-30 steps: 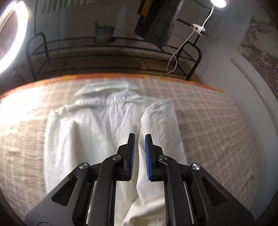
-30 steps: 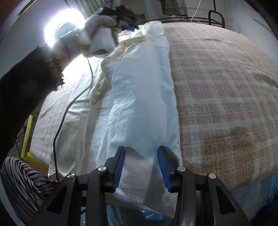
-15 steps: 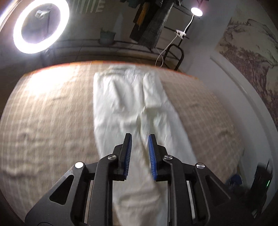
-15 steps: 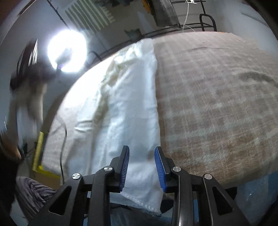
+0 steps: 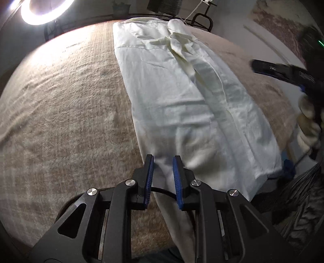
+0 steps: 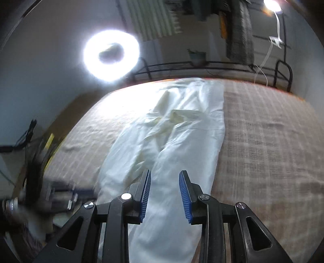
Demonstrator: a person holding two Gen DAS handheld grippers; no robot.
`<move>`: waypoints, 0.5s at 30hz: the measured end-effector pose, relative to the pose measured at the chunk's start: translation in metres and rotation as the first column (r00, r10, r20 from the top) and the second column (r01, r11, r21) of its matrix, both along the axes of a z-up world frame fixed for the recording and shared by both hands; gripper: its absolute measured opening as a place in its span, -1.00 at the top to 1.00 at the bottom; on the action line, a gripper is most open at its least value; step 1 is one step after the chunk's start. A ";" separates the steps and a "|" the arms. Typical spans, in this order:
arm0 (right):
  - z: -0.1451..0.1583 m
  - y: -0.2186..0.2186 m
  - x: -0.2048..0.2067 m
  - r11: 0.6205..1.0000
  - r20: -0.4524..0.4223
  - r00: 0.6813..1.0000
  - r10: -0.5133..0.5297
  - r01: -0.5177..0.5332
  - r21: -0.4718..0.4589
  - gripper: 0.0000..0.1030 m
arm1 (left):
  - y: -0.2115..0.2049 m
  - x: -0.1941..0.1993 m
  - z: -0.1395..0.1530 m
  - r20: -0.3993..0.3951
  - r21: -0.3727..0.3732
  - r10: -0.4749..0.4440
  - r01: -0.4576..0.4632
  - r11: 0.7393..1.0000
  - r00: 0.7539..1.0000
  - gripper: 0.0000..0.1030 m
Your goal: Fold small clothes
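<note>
A white garment [image 5: 182,97], folded lengthwise into a long strip, lies flat along the beige checked blanket [image 5: 70,111]. Its collar end is far and its hem reaches the near edge. My left gripper [image 5: 163,156] hovers over the near left corner of the strip. Its blue pads stand a narrow gap apart with nothing pinched. In the right wrist view the white garment [image 6: 182,141] runs away from my right gripper [image 6: 165,172], which hangs above the near end, jaws apart and empty. A gloved hand [image 5: 307,119] shows blurred at the right edge.
A ring light [image 6: 111,54] glares beyond the far left of the bed. A black metal rack [image 6: 202,64] with a plant pot lines the far side, and a lamp [image 6: 271,5] with a white cord stands at the right. The blanket [image 6: 263,141] spreads on both sides of the garment. Striped trousers [image 5: 299,202] are near.
My left gripper has drawn back from the collar end to the near hem, its jaws slightly wider. The right gripper rose and swung to look along the garment, its jaws narrower.
</note>
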State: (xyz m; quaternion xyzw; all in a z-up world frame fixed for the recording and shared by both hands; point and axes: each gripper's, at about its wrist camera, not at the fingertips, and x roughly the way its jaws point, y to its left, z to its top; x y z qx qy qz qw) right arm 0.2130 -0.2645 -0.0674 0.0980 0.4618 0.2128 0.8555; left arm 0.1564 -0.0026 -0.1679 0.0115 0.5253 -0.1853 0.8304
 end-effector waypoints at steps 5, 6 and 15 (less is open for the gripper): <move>-0.054 0.008 0.013 0.999 -0.137 0.990 0.040 -0.040 0.002 0.50 | 0.008 -0.024 0.001 0.007 -0.005 -0.018 0.018 1.000 1.000 0.65; -0.059 0.014 0.008 0.997 -0.141 0.988 0.065 -0.069 -0.025 0.49 | 0.011 -0.028 0.001 0.004 -0.010 -0.021 0.021 1.000 1.000 0.65; -0.038 0.003 -0.057 0.981 -0.165 0.968 0.189 -0.193 -0.008 0.48 | 0.059 -0.065 0.040 -0.046 -0.242 0.079 -0.088 0.966 0.996 0.65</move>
